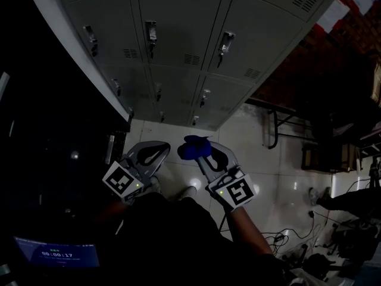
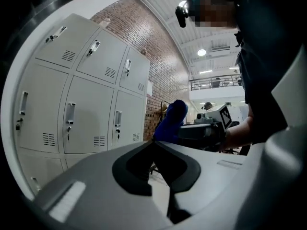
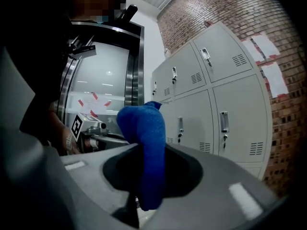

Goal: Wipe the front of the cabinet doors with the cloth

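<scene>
**Cloth gripped and raised, doors not yet touched**

The right gripper (image 3: pixel 144 152) has its jaws clenched on the blue cloth (image 3: pixel 144 133). The pinch takes it mid-fold, so a thick wad stands above the jaws and a shorter tail hangs below. That leaves a padded face out in front, which is probably the part meant to meet the metal. The left gripper (image 2: pixel 154 145) has its jaws pressed together with nothing between them. It seems to be idle, carried alongside.

Both grippers are held low and side by side over the tiled floor (image 1: pixel 250 154), tips pointing toward the cabinet's lower corner. The cloth is well apart from the doors (image 1: pixel 178 34), so no wiping contact exists at this moment. The next move looks like a reach forward and up to the door fronts.

Only the right gripper view shows the grip itself. From the head view the cloth is just a blue lump at the gripper's tip. The left gripper view gives the cloth's side profile, bulging above the other gripper, and confirms that its own jaws hold nothing. The head view alone shows the gap between cloth and doors, along with all the doors and their handles and vents. The gripper views add the brick wall (image 3: pixel 268 37) beside the cabinet.
</scene>
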Demonstrator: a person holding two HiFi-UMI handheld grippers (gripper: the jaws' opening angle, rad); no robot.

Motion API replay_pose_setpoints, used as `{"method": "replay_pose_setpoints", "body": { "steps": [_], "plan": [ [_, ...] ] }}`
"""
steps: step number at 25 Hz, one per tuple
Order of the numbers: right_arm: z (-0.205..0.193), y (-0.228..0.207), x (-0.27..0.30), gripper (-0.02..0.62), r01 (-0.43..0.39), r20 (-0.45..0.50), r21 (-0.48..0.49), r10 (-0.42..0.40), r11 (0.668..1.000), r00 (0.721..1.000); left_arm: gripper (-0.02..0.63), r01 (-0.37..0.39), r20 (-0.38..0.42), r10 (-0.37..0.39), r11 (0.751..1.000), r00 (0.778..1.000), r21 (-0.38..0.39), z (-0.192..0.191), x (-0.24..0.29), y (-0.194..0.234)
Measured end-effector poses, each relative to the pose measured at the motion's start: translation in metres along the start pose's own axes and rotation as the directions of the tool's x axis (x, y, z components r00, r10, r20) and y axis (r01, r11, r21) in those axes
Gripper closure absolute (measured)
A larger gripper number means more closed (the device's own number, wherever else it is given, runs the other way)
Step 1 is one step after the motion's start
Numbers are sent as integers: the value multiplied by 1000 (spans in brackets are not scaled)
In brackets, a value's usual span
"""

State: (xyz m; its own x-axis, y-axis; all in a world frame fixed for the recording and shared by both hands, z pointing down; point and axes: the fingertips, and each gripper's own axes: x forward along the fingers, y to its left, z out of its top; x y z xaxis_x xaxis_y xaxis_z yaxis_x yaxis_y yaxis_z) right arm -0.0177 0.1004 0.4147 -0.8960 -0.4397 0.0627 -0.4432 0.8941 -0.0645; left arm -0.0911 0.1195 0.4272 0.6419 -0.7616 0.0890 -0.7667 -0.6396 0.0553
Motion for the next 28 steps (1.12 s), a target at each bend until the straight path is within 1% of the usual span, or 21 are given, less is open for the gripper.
{"method": "replay_pose_setpoints", "body": {
  "steps": [4,10,15,19,23,28],
  "plan": [
    [1,15,-3,511,-3,-10,-15,2,1000,1000,606,14,6,-14,1000,1000,-8,0,-8,-5],
    [3,21,7,511,29,-24,3,-29,1000,999,606,41,42,-40,999,998,-4,11,-11,2],
    [3,27,10,511,32,-36,-6,-32,999,999,606,51,63,-50,999,997,-14,17,-15,3],
    [3,29,13,511,38,-43,-7,-39,999,998,606,59,56,-58,998,997,-22,18,-19,3],
    [1,33,18,511,44,-49,-1,-44,999,998,606,68,68,-67,998,995,-10,18,-23,8],
    [-1,39,21,511,7,-64,-21,-9,1000,998,606,38,79,-37,999,996,-10,16,-28,8]
  ]
}}
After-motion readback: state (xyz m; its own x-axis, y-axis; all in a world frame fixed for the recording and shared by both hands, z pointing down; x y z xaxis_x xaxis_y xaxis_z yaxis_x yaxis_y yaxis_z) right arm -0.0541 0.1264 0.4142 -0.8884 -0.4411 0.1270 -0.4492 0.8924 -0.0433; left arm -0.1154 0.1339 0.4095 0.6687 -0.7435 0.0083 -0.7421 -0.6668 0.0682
